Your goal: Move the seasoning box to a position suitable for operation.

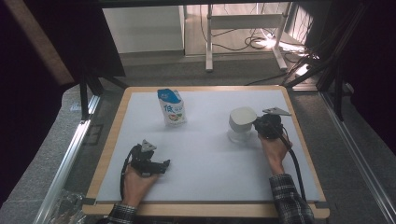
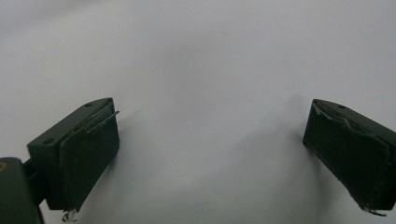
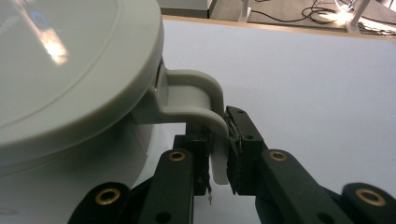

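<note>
Mug (image 1: 242, 122) handle (image 3: 205, 100) pinched by right gripper (image 3: 218, 154) fingers | handle upright, facing right hand | left gripper (image 2: 210, 149) fingers wide, empty, well apart

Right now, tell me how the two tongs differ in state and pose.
The right tongs are shut on the handle of the white lidded mug; the left tongs are open, holding nothing. The right sits farther up the table, the left rests nearer the person. Both have black jaws.

- Your pale grey-white mug (image 1: 242, 122), centre right, sits on the white table (image 1: 205, 154).
- Your black right gripper (image 3: 218, 149) pinches its handle (image 3: 205, 100).
- Upper centre: blue-and-white carton (image 1: 172, 107).
- Lower right: your plaid sleeve (image 1: 290, 200).
</note>
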{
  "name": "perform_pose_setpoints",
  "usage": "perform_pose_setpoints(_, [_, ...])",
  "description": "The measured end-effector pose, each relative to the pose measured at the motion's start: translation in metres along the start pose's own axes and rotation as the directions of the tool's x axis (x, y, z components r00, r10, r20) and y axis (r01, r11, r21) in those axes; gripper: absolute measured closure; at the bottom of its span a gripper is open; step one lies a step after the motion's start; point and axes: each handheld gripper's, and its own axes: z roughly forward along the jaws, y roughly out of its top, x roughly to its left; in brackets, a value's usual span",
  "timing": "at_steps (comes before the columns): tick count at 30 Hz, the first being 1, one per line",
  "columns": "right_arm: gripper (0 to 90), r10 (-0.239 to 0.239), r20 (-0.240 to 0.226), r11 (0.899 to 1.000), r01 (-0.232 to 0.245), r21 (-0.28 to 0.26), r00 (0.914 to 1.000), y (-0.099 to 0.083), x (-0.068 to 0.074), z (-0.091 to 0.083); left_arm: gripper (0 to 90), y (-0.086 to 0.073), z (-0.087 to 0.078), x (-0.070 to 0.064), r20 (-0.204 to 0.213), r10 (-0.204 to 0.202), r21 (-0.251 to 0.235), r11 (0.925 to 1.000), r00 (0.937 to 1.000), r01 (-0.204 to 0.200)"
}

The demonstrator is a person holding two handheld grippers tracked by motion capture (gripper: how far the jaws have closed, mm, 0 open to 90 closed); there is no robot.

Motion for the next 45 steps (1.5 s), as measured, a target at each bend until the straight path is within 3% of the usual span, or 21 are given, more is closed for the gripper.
perform_pose_setpoints(11, [79.9, 0.007, -0.009, 1.0, -0.007, 0.012, 0.9999, -0.013, 0.006, -0.028, 3.3, 0.0, 0.0, 0.0, 0.0, 0.001, 0.0, 1.0, 1.0, -0.001])
perform_pose_setpoints(20, [79.7, -0.025, 0.011, 1.0, 0.025, 0.016, 0.9996, -0.029, 0.026, -0.049, 3.3, 0.0, 0.0, 0.0, 0.0, 0.0, 0.0, 1.0, 1.0, 0.0])
perform_pose_setpoints(23, [79.8, 0.009, -0.009, 1.0, -0.009, 0.017, 0.9999, -0.038, 0.032, -0.055, 3.3, 0.0, 0.0, 0.0, 0.0, 0.0, 0.0, 1.0, 1.0, 0.0])
perform_pose_setpoints(29, [79.7, 0.04, 0.004, 0.999, -0.04, 0.015, 0.9992, -0.049, 0.037, -0.062, 3.3, 0.0, 0.0, 0.0, 0.0, 0.0, 0.0, 1.0, 1.0, 0.0])
perform_pose_setpoints(35, [79.6, 0.039, 0.007, 0.999, -0.039, 0.007, 0.9992, -0.057, 0.039, -0.064, 3.3, 0.0, 0.0, 0.0, 0.0, 0.0, 0.0, 1.0, 1.0, 0.0])
perform_pose_setpoints(43, [77.7, 0.027, -0.026, 1.0, -0.027, -0.01, 0.9993, -0.062, 0.035, -0.066, 3.3, 0.0, 0.0, 0.0, 0.001, -0.003, 0.0, 1.0, 1.0, 0.003])
perform_pose_setpoints(45, [74.8, 0.033, -0.055, 0.999, -0.034, -0.013, 0.9979, -0.063, 0.032, -0.067, 3.3, 0.0, 0.0, 0.0, 0.0, -0.004, 0.0, 1.0, 1.0, 0.004])
